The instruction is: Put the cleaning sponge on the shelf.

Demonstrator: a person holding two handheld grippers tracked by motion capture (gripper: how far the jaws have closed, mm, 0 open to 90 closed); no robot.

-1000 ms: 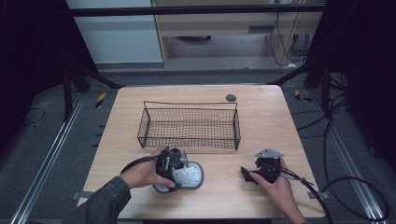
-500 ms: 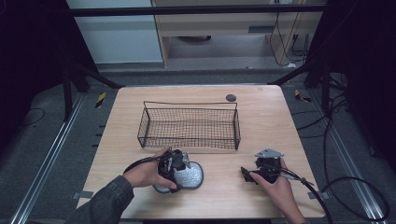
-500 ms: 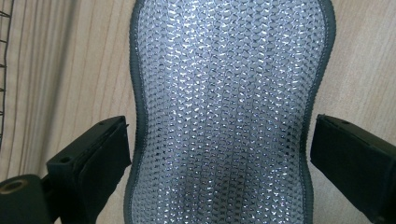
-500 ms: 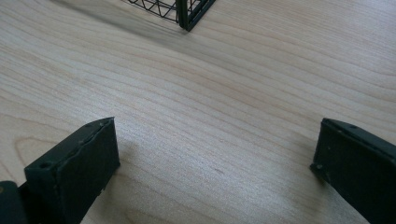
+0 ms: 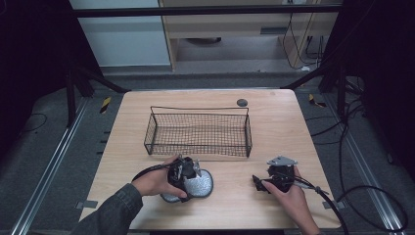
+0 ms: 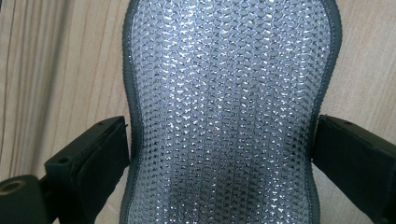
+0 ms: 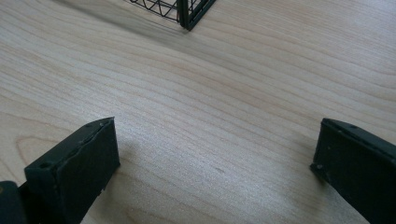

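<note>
Silvery mesh pad [image 6: 224, 112], dark-edged and waisted, flat on the pale wooden table [image 5: 303, 122] just in front of a black wire basket [image 5: 198, 131]. Left gripper [image 5: 188, 172] lowered over the pad's narrow middle, jaws spread to either side of it, close to its edges but not pinching. Right gripper [image 5: 258, 183] resting on bare table well apart to the right, jaws wide and holding nothing, a corner of the basket visible ahead in the right gripper view. Small dark round object [image 5: 242, 102] near the table's far edge, behind the basket.
</note>
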